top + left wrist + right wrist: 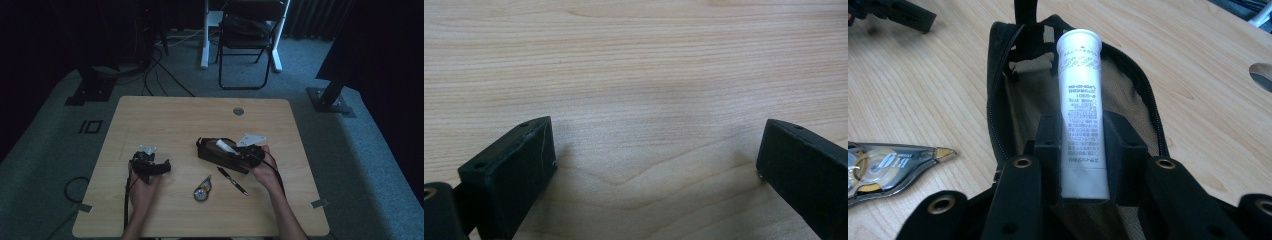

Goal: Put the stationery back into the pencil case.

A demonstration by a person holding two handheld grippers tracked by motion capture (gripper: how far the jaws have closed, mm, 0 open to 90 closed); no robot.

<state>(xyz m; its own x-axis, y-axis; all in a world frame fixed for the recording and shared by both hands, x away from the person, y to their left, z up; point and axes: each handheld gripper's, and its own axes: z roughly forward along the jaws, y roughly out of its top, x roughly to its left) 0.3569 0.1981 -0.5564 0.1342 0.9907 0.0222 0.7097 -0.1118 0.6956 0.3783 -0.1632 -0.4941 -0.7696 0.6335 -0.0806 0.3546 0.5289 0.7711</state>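
High view: the right hand-held gripper (239,153) holds a white tube (226,147) over the open black pouch (215,152) at mid-counter (165,115). A correction-tape dispenser (202,191) and a pen (233,180) lie on the near side, judged not yet packed. The left hand-held gripper (162,165) rests well apart to the left.

Left gripper view: jaws spread wide, bare wood between.

Right gripper view: jaws pinch the tube (1080,100) near its lower end, its far end above the unzipped pouch (1013,95); tube print legible, unlike from above.
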